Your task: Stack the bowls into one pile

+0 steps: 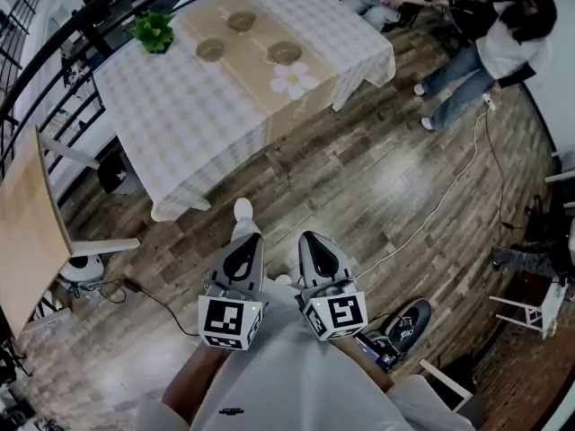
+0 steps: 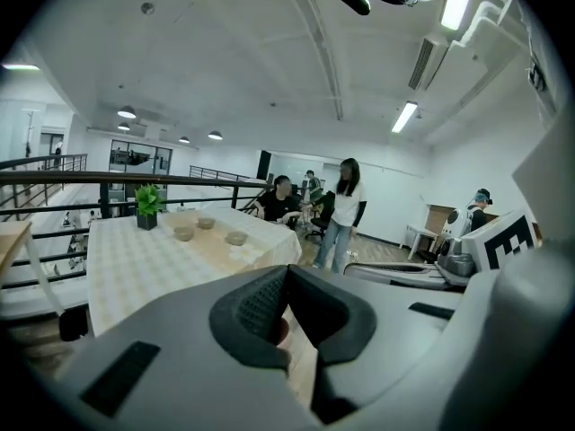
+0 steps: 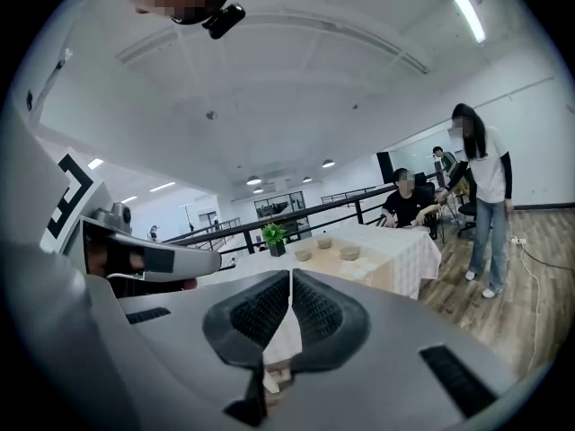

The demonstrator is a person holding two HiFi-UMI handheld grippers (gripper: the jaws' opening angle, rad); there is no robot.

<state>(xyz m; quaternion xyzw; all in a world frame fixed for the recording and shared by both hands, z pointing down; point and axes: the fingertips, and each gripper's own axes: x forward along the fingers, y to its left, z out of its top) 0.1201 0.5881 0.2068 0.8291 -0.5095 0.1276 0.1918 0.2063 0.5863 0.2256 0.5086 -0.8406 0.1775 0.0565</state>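
Three bowls (image 1: 210, 49) seen apart on counter (image 1: 180, 124), just right of plant (image 1: 153, 30), none stacked. Left tool (image 1: 243, 245) and right tool (image 1: 316, 245) held far from plant, jaws together, nothing clamped. Bowls judged rigid, light, smooth, likely breakable. Rim pinch advised.

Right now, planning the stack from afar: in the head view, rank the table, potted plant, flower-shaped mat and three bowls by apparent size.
1. Table, by far.
2. Potted plant and flower-shaped mat: about alike, not rankable.
3. Right bowl, left bowl, far bowl: smallest, alike among themselves.
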